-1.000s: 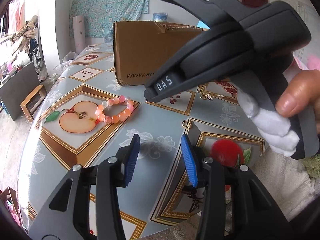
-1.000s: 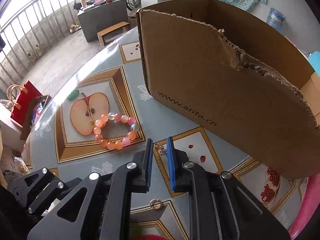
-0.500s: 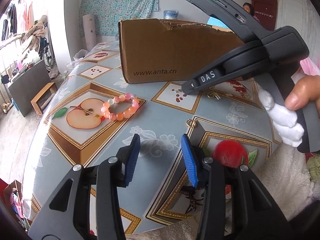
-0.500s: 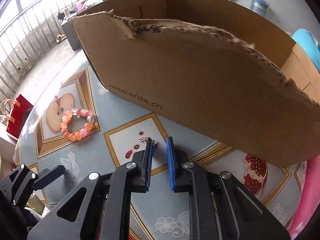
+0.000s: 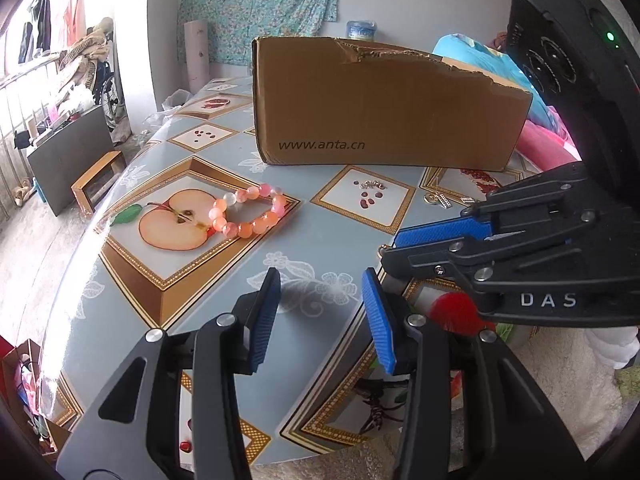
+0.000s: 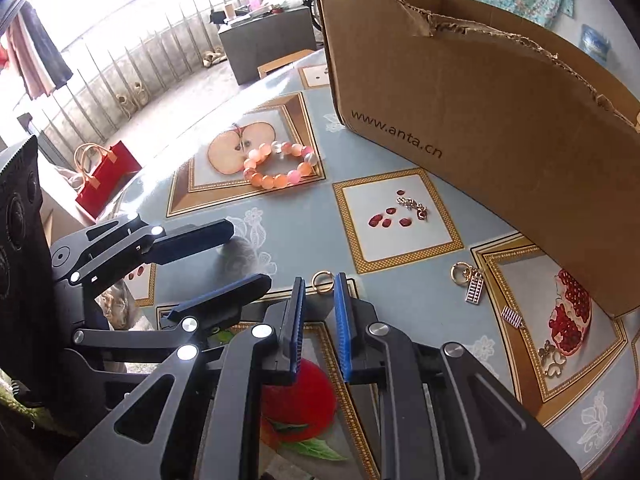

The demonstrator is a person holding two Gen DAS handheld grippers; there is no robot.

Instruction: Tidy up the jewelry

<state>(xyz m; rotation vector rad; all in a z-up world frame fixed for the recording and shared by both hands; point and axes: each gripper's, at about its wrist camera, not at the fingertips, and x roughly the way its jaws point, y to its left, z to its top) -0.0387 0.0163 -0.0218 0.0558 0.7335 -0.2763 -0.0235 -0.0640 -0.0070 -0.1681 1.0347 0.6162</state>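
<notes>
Beyond both claws stood the cardboard box [image 6: 500,120]; nothing visibly packed yet. Ahead-left of the empty, slightly parted right claw [image 6: 319,312] lay the bead bracelet [image 6: 280,166], charms [image 6: 470,280] to its right, a ring [image 6: 322,281] just off its tips. The left claw [image 5: 318,312] gaped, empty.

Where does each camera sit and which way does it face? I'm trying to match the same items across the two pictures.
Left wrist: sits on the left gripper, looks down across the table toward the cardboard box; its own open fingers show, and the right gripper enters from the right.
Right wrist: sits on the right gripper, looks steeply down at a small gold ring; its own narrowly parted fingers show, with the left gripper at left.
Shared: the box, the bead bracelet and the small charms.
</notes>
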